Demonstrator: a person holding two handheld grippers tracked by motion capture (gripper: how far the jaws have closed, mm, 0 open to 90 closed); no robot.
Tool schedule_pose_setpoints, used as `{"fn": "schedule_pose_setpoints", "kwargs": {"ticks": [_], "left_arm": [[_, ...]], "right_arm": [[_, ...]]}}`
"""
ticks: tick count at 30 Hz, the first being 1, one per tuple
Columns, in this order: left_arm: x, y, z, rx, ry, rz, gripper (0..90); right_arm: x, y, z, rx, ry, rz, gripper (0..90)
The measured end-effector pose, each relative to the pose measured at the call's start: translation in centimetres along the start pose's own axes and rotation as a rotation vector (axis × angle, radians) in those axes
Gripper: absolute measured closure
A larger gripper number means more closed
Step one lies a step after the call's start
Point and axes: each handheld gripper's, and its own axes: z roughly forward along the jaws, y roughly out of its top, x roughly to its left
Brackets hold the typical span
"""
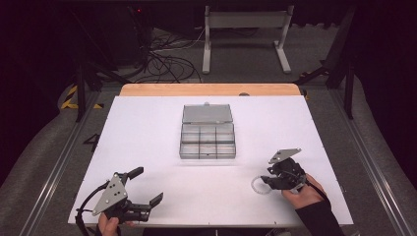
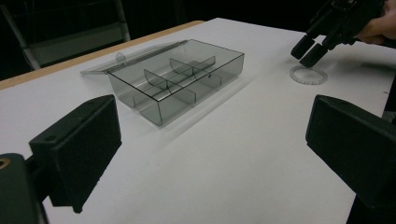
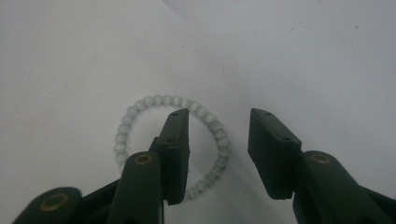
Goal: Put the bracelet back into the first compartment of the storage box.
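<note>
A pale beaded bracelet [image 1: 260, 186] [image 3: 140, 105] lies flat on the white table [image 1: 147, 132], near the front right. My right gripper [image 1: 265, 179] [image 3: 219, 121] points down over it, held by a hand in a black sleeve. One jaw stands inside the ring and the other outside, with the ring's right side between them. The pads do not press on the beads, so it is open. My left gripper [image 1: 147, 186] [image 2: 210, 140] rests at the front left, open wide and holding nothing. From there I see the bracelet [image 2: 308, 74] under the right gripper [image 2: 308, 49].
A clear plastic compartment box [image 1: 207, 142] [image 2: 177, 79] sits mid-table with its lid [image 1: 207, 114] folded back; its compartments look bare. A wooden strip [image 1: 209, 89] borders the table's far edge. Cables and a metal stand lie on the floor beyond.
</note>
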Motion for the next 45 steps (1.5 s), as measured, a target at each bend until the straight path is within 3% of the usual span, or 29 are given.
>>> {"fn": "schedule_pose_setpoints", "kwargs": {"ticks": [18,35,45], "left_arm": [[0.0,0.0,0.0,-0.001,0.000,0.000,3.9],[0.0,0.0,0.0,0.001,0.000,0.000,3.9],[0.0,0.0,0.0,-0.001,0.002,0.004,3.9]], "right_arm": [[0.1,0.0,0.8,0.054,-0.039,0.011,83.1],[0.2,0.0,0.8,0.054,-0.036,0.020,85.6],[0.4,0.1,-0.6,-0.042,-0.038,0.011,86.7]]}}
